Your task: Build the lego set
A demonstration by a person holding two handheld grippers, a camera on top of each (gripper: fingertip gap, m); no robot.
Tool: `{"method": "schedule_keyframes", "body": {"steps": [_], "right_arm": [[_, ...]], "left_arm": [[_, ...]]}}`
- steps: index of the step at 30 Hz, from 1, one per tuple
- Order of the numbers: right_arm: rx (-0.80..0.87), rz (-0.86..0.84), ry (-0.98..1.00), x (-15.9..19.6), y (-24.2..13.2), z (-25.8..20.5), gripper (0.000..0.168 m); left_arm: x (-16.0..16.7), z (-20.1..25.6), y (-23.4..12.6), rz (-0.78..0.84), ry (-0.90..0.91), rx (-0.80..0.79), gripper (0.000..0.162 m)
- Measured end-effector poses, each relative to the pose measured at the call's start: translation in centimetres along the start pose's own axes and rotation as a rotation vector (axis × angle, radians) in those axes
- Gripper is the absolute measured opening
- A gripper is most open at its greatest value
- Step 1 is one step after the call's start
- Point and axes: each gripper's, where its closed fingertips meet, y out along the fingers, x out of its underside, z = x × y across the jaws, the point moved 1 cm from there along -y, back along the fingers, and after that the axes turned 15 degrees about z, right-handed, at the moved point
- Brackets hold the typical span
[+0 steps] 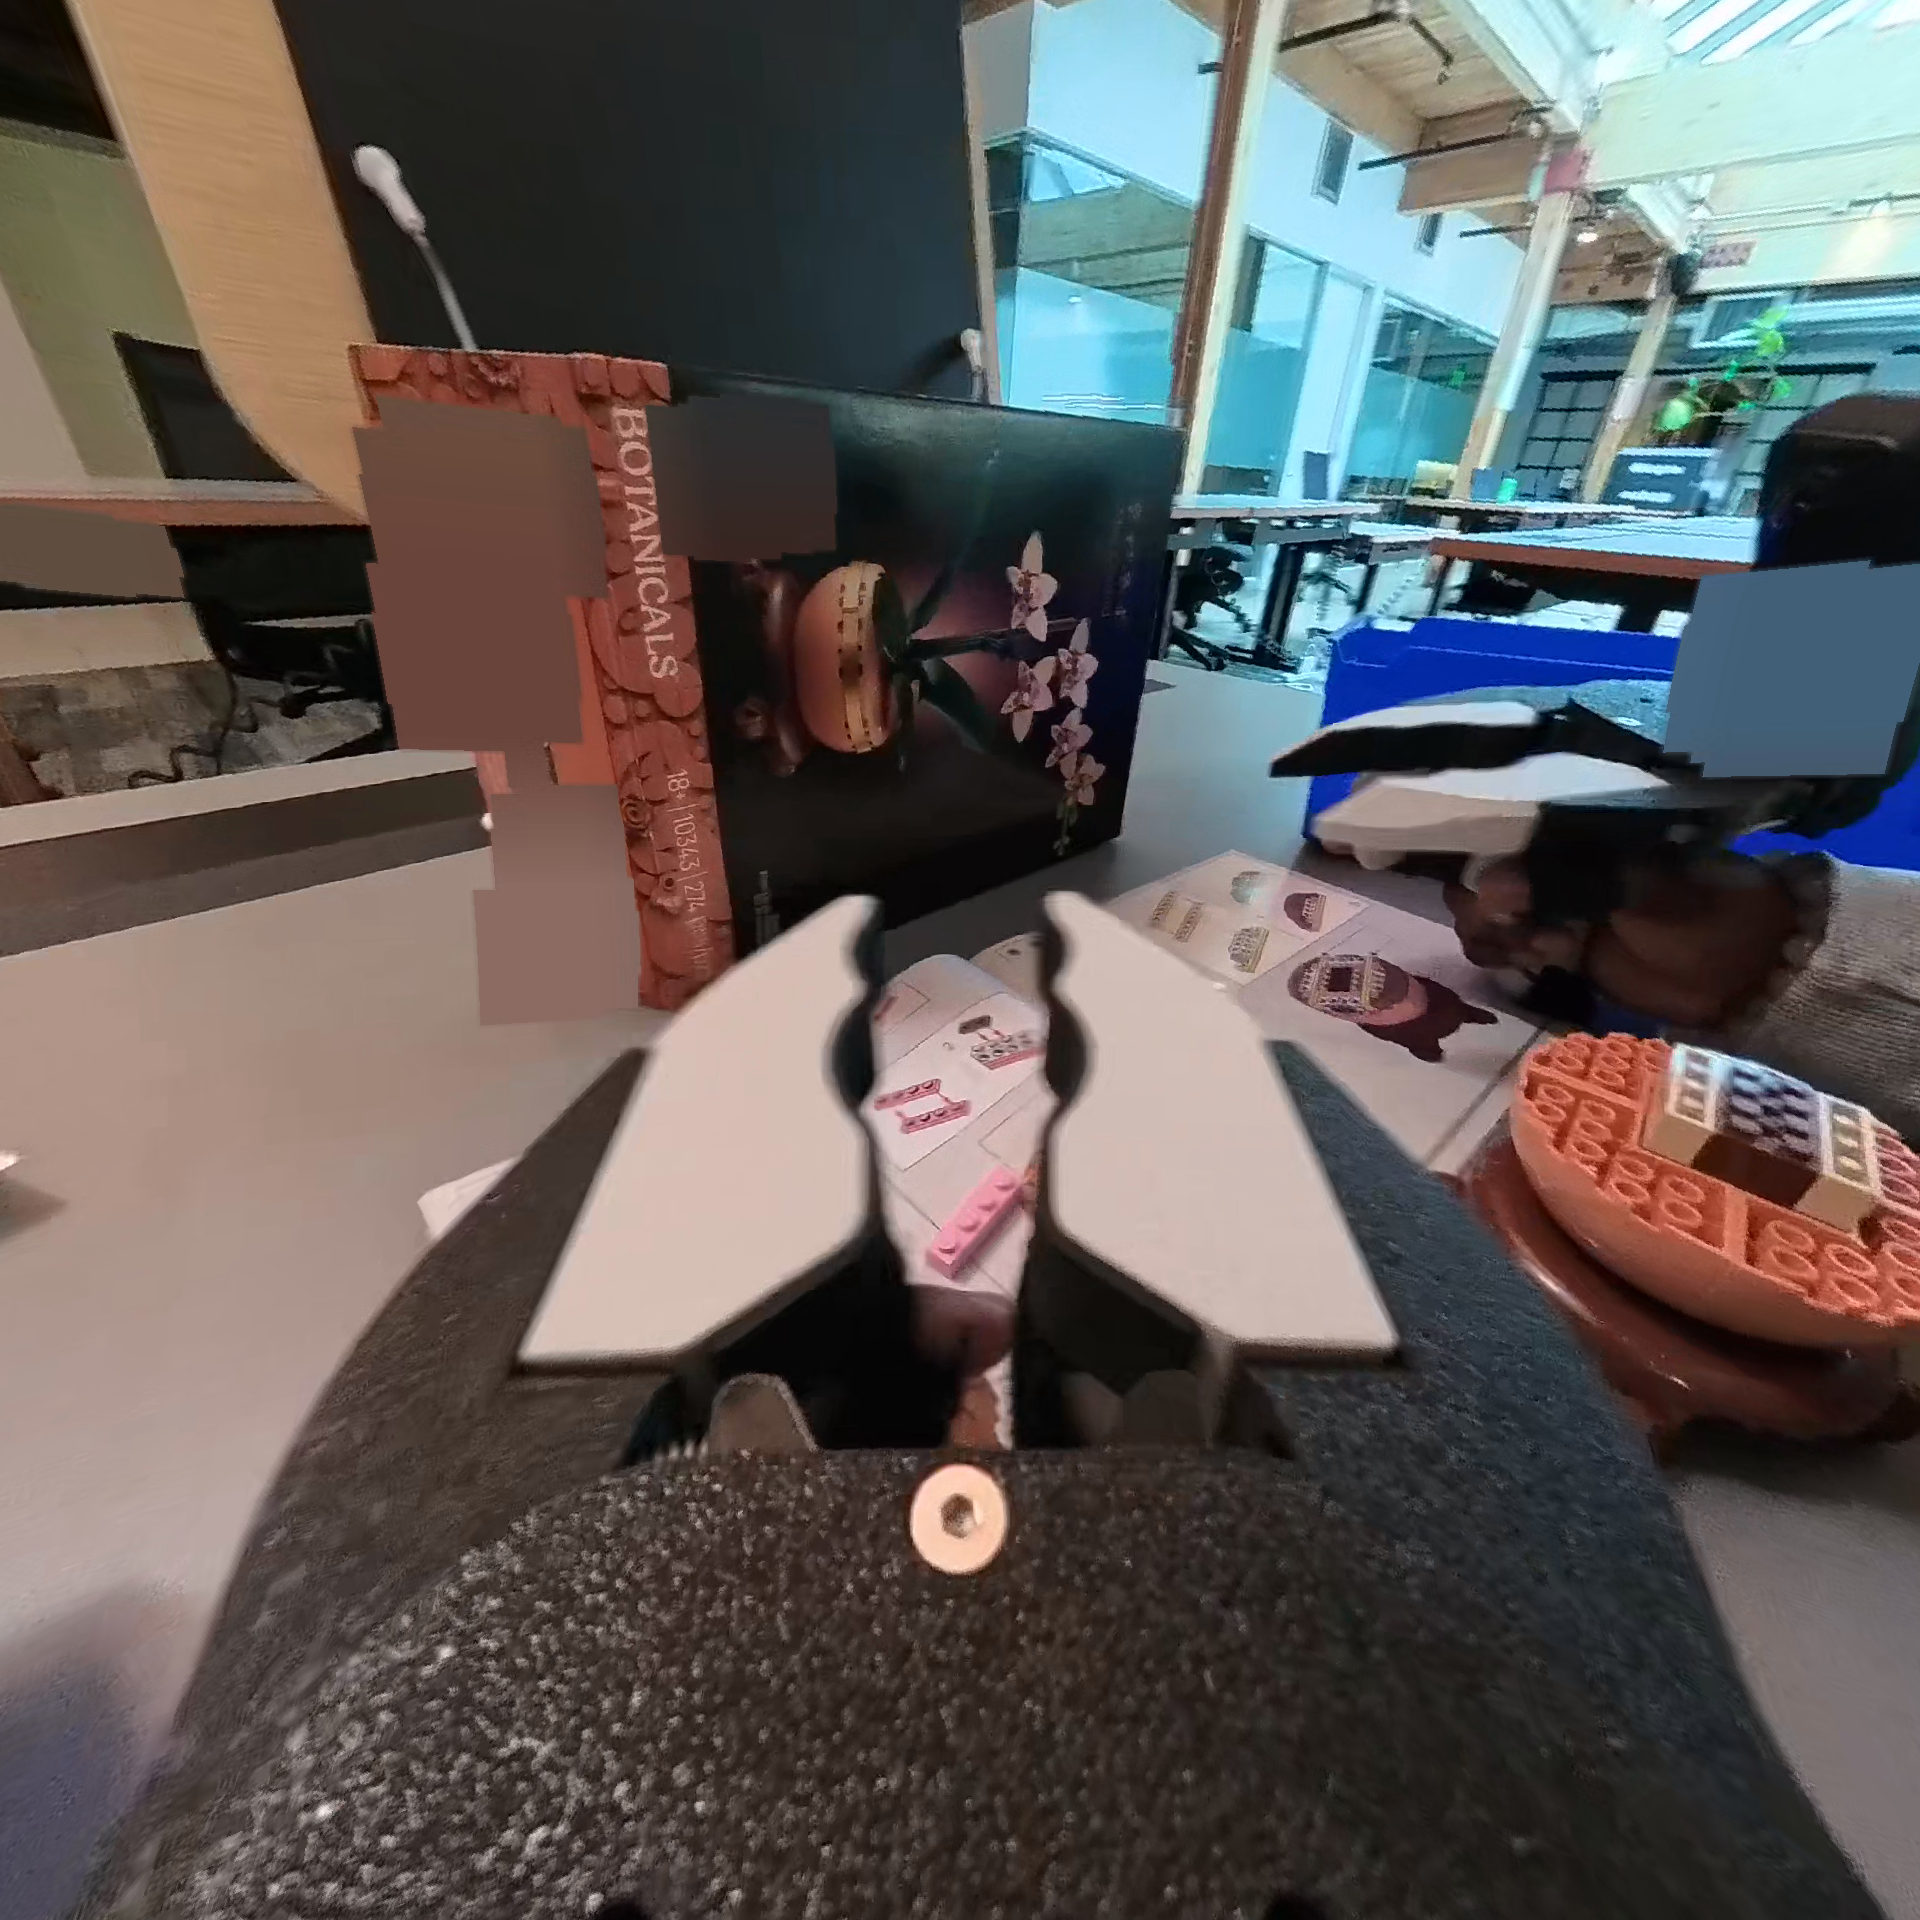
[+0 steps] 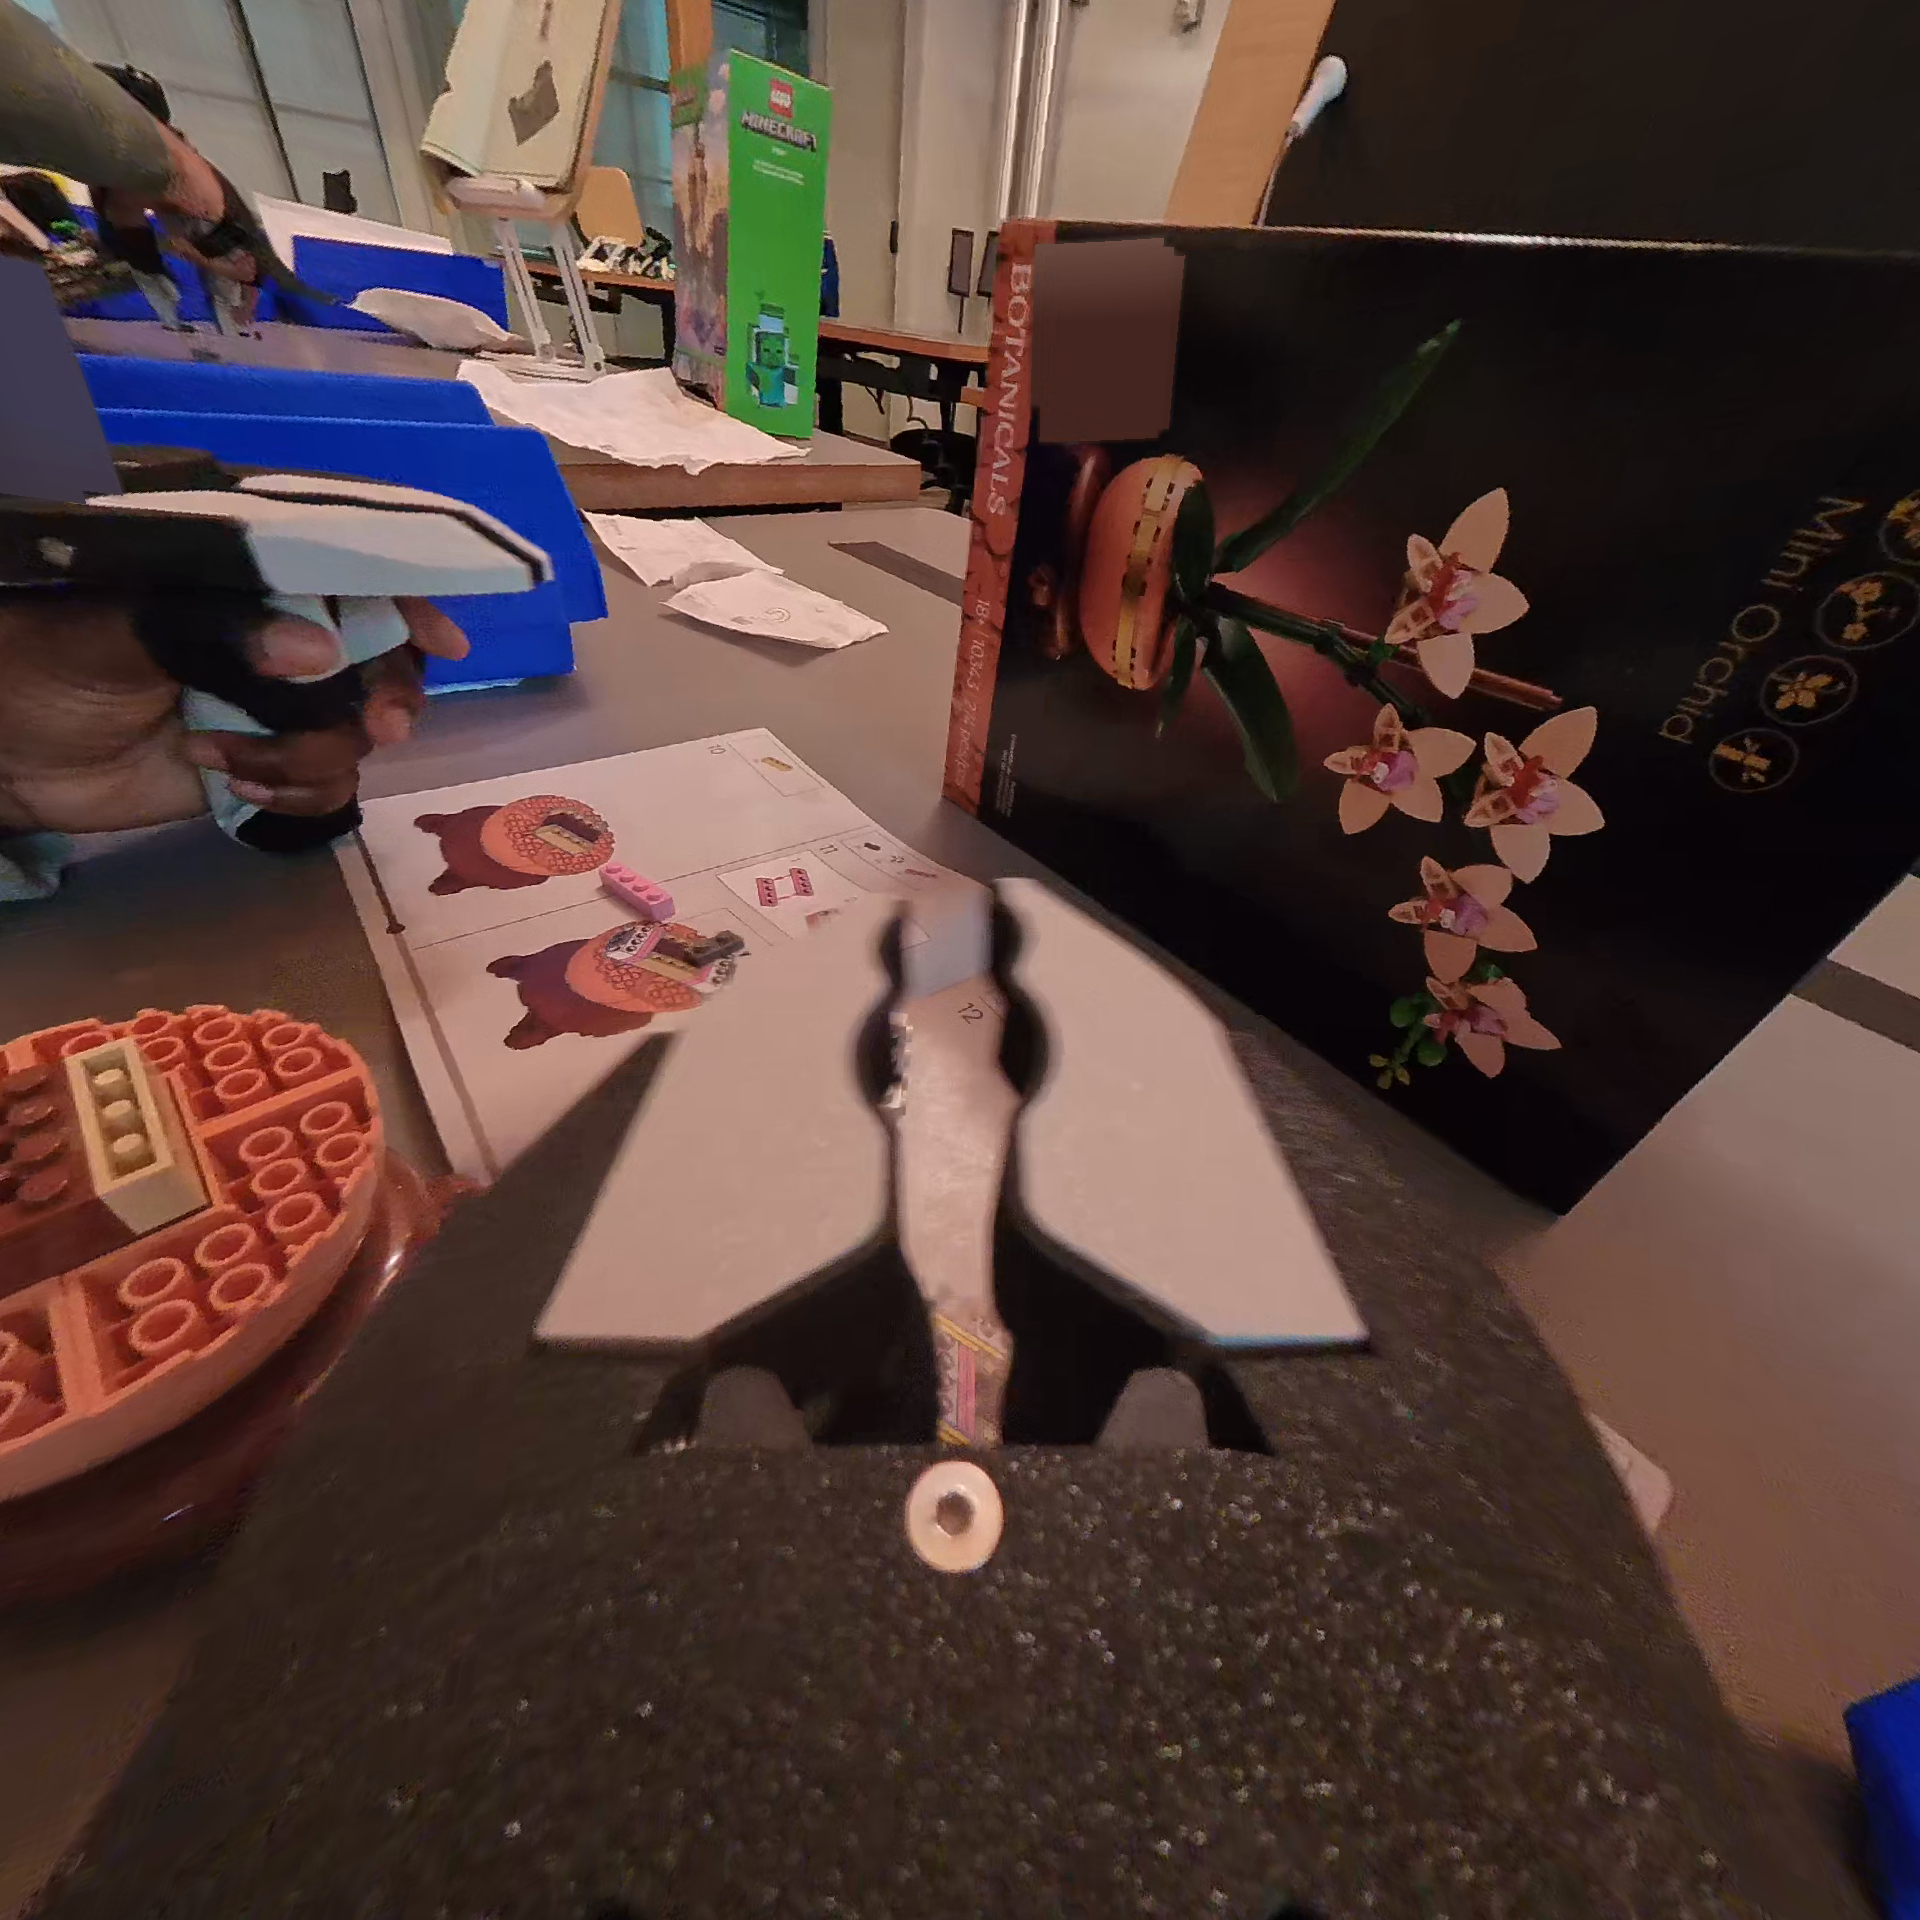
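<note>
The model (image 1: 1621, 1195) is a round orange studded plate on a dark brown base, with tan bricks around a dark centre; it also shows in the right wrist view (image 2: 260, 1174). A pink plate (image 1: 982, 1216) lies on the open instruction booklet (image 1: 1299, 956), seen between my left fingers. My left gripper (image 1: 966, 925) is open and empty, just above and behind it. In the right wrist view the pink plate (image 2: 636, 890) lies on the booklet (image 2: 582, 1039). My right gripper (image 2: 945, 935) has its jaws slightly apart over the page, holding nothing I can see.
The dark set box (image 1: 914, 644) (image 2: 1455, 675) stands upright behind the booklet. Blue bins (image 2: 364, 447) (image 1: 1455, 665) stand on the far side of the grey table (image 1: 260, 1143). Loose papers (image 2: 769, 613) lie beyond. Each view shows the other gripper (image 1: 1403, 769) (image 2: 312, 540), hand-held. One gripper's finger ends stand about 15 cm off the other's. The pink plate (image 2: 636, 890) sits 10 cm or so from the ends of my left fingers. It is also in sight in the left wrist view (image 1: 986, 1219).
</note>
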Motion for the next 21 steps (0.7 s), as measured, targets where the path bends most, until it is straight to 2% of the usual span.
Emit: {"method": "schedule_keyframes", "body": {"steps": [1, 5, 10, 11, 13, 15, 19, 21], "right_arm": [[-0.012, 0.005, -0.01, -0.1, 0.0, -0.2, 0.004], [-0.017, -0.026, -0.043, 0.3, 0.2, -0.5, 0.004], [-0.03, -0.047, -0.041, 0.6, 0.3, -0.6, 0.007], [-0.05, -0.05, -0.031, 0.6, 0.4, -0.8, 0.011], [-0.115, -0.022, -0.007, 0.3, 0.8, -1.4, 0.029], [-0.215, -0.021, 0.021, -0.6, 2.0, -2.4, 0.033], [-0.504, -0.271, 0.034, 0.2, 5.1, -5.3, 0.044], [-0.596, -0.411, 0.026, 1.8, 7.0, -6.6, 0.032]], "left_arm": [[0.0, 0.2, 0.0, 0.001, 0.003, 0.018, 0.001], [0.3, -0.1, 0.0, -0.022, -0.011, 0.0, 0.0], [0.1, -0.4, -0.1, -0.005, -0.051, -0.016, 0.004], [0.1, -0.4, -0.1, -0.006, -0.056, -0.014, 0.005], [0.2, -0.5, -0.1, -0.008, -0.058, -0.023, 0.012], [0.1, -0.6, 0.0, -0.003, -0.062, -0.03, 0.023], [-0.3, -0.5, -0.1, 0.027, -0.098, -0.016, 0.039], [-0.7, -0.2, -0.1, 0.049, -0.139, 0.011, 0.04]]}}
